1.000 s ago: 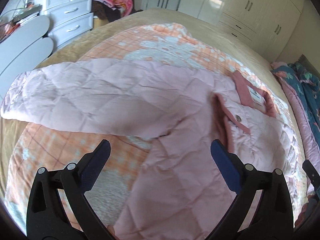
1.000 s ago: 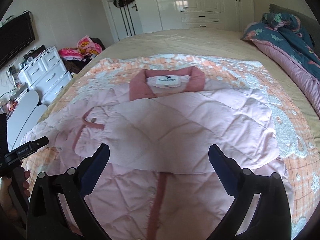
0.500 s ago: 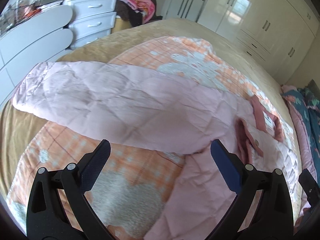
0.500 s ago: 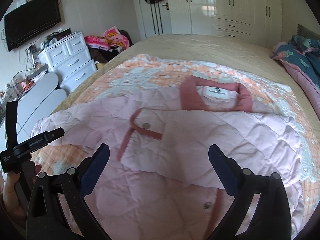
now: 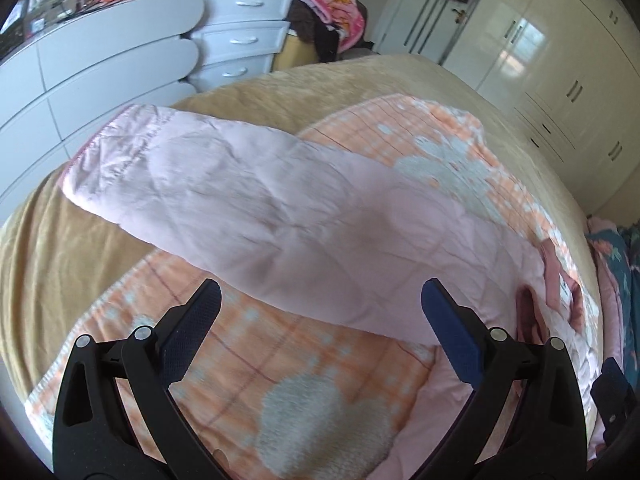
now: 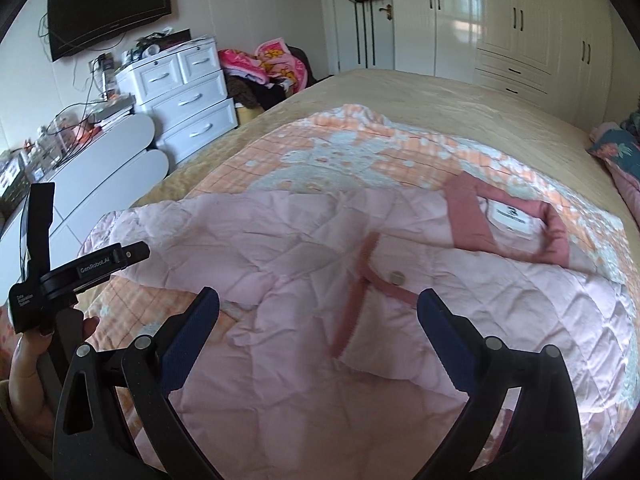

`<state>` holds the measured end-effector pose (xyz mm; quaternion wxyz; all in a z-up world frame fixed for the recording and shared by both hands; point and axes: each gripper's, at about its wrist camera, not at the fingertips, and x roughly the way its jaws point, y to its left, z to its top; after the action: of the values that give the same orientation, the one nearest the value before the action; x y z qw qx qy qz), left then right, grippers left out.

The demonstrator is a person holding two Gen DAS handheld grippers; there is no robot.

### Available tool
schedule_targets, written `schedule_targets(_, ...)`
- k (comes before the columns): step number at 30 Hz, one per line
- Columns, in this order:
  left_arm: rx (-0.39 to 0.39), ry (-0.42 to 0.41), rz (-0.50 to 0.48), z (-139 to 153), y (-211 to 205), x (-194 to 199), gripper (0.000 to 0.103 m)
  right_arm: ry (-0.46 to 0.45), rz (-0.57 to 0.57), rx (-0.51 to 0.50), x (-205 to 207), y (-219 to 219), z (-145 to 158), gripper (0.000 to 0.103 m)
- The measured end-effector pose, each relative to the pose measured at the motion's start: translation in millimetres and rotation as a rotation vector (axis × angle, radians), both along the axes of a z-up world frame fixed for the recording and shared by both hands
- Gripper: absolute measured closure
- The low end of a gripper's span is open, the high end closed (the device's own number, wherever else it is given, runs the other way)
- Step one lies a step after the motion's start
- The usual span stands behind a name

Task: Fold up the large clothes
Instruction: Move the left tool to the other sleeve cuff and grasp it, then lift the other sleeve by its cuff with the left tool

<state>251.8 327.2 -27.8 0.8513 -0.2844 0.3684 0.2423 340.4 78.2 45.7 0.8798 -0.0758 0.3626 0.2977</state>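
Pink quilted fabric filled both views: a padded jacket (image 6: 320, 320) was spread on an orange checked blanket (image 5: 280, 360) laid over a bed with a tan cover (image 6: 420, 96). Its darker pink collar (image 6: 520, 232), with a white label inside, was seen lying toward the far side of the blanket in the right wrist view, and a dark pink placket strip with a snap button (image 6: 397, 277) was seen just below it. One sleeve (image 5: 240, 200) was stretched out sideways, its cuff reaching past the blanket edge onto the tan cover.

The left hand-held gripper (image 5: 320, 308) was held wide apart, its blue-padded fingers (image 5: 192, 332) spread to either side of the sleeve's near edge; nothing was gripped between them, and whether the pads touched the cloth could not be told. The right hand-held gripper (image 6: 318, 316) was likewise opened wide above the jacket's front, with nothing clamped. In the right wrist view the body of the left tool was seen at the left edge, grasped by a hand (image 6: 28, 360).

A white chest of drawers (image 6: 188, 96) was placed beside the bed, with a heap of bright pink cloth (image 6: 268, 64) next to it. A black television (image 6: 108, 4) was mounted on the wall, and cream wardrobes (image 6: 520, 24) were ranged along the far wall. Teal patterned bedding (image 6: 616, 152) was bunched at the right edge.
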Motion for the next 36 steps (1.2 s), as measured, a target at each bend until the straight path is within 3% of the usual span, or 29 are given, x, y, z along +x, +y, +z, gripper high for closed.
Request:
schedule_targets(12, -0.033, 0.012, 0.105, -10.5, 37.4, -14.4, 0.009, 0.015, 0.091, -0.025, -2.3, 52.5, -8.5, 0.004)
schedule_targets(23, -0.123, 0.036, 0.209, -36.3, 77.6, -24.7, 0.009, 0.034, 0.148, -0.035, -5.8, 89.2, -19.3, 0.004)
schedule_targets(31, -0.171, -0.014, 0.229, -54.9, 102.3, -14.9, 0.009, 0.039, 0.165, -0.026, -8.2, 93.6, -23.7, 0.004)
schedule_targets(36, -0.254, -0.112, 0.311, -71.8, 127.5, -21.3, 0.009, 0.045, 0.131, -0.037, -3.9, 71.9, -25.7, 0.004)
